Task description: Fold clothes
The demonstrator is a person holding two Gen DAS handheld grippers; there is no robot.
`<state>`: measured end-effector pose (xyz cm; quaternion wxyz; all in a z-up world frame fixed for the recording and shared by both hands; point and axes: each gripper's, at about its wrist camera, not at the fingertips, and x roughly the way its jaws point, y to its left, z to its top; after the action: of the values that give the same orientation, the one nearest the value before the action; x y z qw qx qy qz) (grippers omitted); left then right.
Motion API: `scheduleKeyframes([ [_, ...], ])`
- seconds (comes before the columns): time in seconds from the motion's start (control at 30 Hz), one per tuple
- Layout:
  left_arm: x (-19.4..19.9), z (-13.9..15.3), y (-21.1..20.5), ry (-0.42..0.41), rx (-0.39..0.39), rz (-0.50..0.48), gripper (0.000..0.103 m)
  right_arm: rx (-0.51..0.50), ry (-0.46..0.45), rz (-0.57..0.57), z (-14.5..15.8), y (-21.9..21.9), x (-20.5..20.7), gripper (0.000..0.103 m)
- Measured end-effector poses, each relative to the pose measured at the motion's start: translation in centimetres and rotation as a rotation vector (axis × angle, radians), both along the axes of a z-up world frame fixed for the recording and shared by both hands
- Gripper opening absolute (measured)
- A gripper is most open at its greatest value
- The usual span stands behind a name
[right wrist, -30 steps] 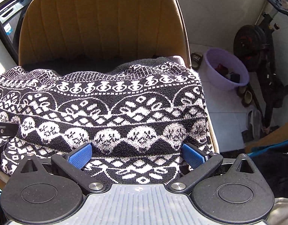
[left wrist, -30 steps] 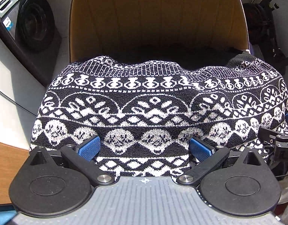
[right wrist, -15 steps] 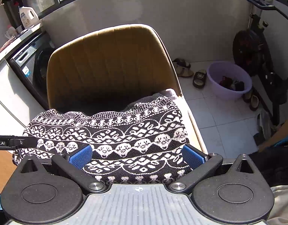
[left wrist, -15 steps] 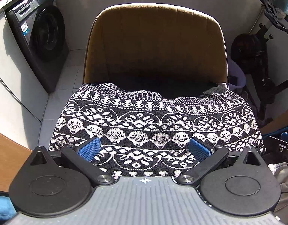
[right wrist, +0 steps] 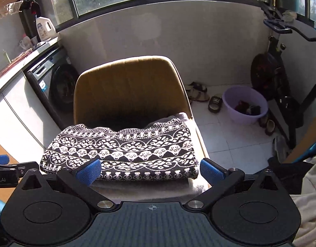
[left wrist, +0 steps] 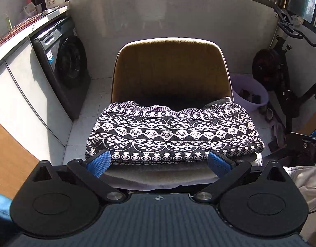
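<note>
Folded, the sweater (left wrist: 174,135) lies on the seat of the chair (left wrist: 170,65), just ahead of both claws. Left claw (left wrist: 158,163): blue pads (left wrist: 98,162) spread wide, gripping nothing, short of the sweater's near edge. Right claw (right wrist: 149,169) likewise stands spread and empty, its pads (right wrist: 211,169) flanking the near hem in view. Beyond it to the left stands a washer (right wrist: 55,82); to the right, a basin (right wrist: 245,105) and an exercise bike (right wrist: 281,78).
</note>
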<state>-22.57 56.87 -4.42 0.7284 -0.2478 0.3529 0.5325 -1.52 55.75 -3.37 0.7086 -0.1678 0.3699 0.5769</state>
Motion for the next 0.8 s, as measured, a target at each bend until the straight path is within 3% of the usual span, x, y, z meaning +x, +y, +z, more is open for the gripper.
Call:
scheduleKeyframes([
  [0.13, -1.7, 1.0, -2.7, -0.046, 0.021, -0.02, 0.103, 0.045, 0.004, -0.057, 2.4, -3.8, -1.9, 0.102],
  [0.3, -4.5, 0.6, -6.8, 0.003, 0.034, -0.065, 0.103, 0.067, -0.022, -0.13, 3.9, -9.1, -6.4, 0.102],
  [0.6, -8.6, -0.4, -14.1, 0.035, 0.038, -0.133, 0.103, -0.004, -0.051, -0.193, 1.7, -19.5, -14.4, 0.102],
  [0.8, -10.6, -0.2, -17.5, 0.002, 0.015, -0.134, 0.103, -0.008, -0.108, -0.224, 2.9, -25.3, -17.2, 0.102],
])
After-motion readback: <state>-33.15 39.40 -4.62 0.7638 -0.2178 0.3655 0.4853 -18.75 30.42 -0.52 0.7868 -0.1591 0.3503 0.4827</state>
